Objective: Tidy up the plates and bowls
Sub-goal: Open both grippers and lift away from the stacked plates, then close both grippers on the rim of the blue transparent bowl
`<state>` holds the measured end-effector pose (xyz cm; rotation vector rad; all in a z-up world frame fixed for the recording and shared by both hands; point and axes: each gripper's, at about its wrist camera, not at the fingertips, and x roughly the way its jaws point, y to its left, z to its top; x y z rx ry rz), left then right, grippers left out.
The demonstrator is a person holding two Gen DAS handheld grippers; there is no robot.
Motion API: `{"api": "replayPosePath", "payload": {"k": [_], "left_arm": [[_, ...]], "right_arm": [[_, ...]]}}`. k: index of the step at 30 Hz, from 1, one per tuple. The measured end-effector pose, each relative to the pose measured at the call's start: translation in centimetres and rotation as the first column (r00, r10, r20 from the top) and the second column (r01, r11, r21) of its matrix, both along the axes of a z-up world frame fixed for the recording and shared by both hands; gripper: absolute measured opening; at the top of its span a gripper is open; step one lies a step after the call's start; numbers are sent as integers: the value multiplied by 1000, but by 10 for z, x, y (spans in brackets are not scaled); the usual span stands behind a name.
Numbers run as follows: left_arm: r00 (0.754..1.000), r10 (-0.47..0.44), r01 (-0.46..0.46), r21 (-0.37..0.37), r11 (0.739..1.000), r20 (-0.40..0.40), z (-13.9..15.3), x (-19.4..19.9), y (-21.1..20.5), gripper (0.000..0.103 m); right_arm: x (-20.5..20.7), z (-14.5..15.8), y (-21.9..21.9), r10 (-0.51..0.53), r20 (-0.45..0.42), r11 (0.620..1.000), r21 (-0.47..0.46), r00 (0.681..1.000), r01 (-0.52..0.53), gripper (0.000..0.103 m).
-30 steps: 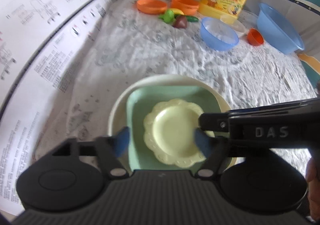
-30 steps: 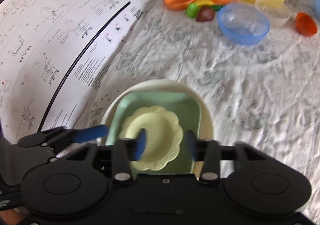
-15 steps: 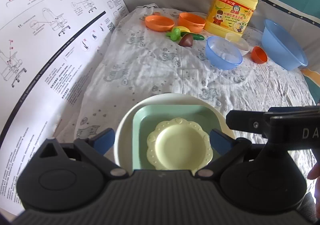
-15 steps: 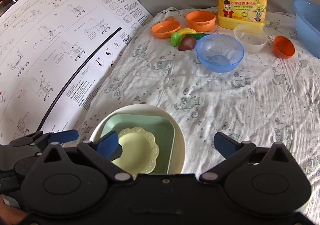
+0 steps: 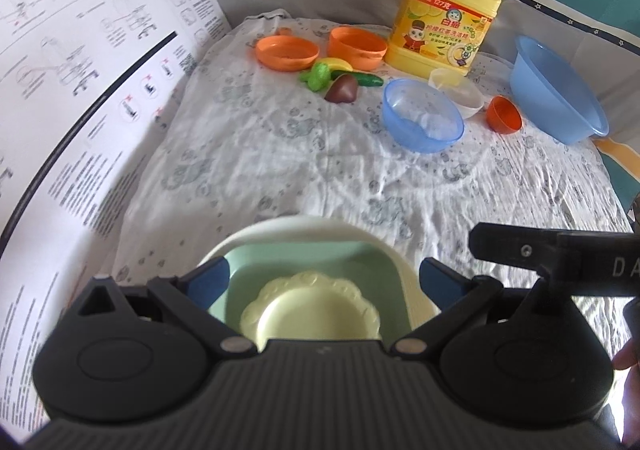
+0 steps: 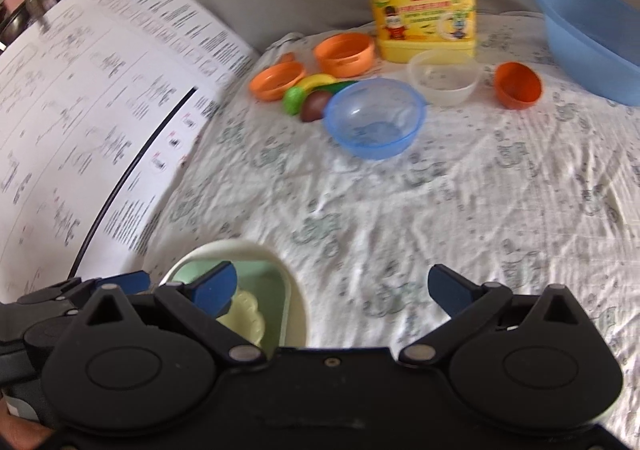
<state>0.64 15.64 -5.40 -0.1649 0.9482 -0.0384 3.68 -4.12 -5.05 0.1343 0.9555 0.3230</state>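
Hovering over nested plates, both tools empty.
Left tool (image 5: 322, 278) and right tool (image 6: 332, 288) spread apart; yellow plate (image 5: 316, 310) sits in green dish (image 5: 304, 258).

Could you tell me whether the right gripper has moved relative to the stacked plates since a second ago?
Yes. The right gripper has pulled back and to the right: the scalloped pale yellow plastic plate, earlier between its fingers, now sits at its left finger.

1. Between the left gripper's (image 5: 324, 278) blue pads we see three nested plates, smooth matt plastic: a scalloped yellow plate (image 5: 316, 310), a green square plate (image 5: 304, 258), a cream round plate (image 5: 304, 228).
2. Ahead lies a wrinkled, printed cotton-like cloth (image 5: 320, 162).
3. Farther ahead, the blue bowl (image 5: 422, 120) looks translucent, glossy plastic.
4. To the left we see a matt printed paper sheet (image 5: 80, 90).
5. Both gripper bodies look matt black plastic; the right gripper (image 6: 332, 288) likewise.
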Motion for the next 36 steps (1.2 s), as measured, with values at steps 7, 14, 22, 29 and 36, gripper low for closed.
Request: {"api": "replayPosePath", "payload": {"k": [7,14,22,29,36], "left_arm": [[1000,-23,23,30,999,0,3,35,-21,103],[999,-41,41,60,997,4,4,82,-41,103],[1000,-22,22,89,996,1,-5,138,-56,103],[1000,-10,11,111,994,-4,-14,172,-62,103],[999,-29,31,125,992,-19,-26,191,-70,102]], "right_arm": [[25,-2,-34,-83,4,996,25,997,83,103],[62,-9,-66,-157,-10,987,39,988,157,103],[113,-15,-80,-191,-33,980,51,981,192,103],[153,-28,-77,-192,-79,979,60,978,197,98],[175,-38,-64,-181,-88,981,59,980,186,75]]}}
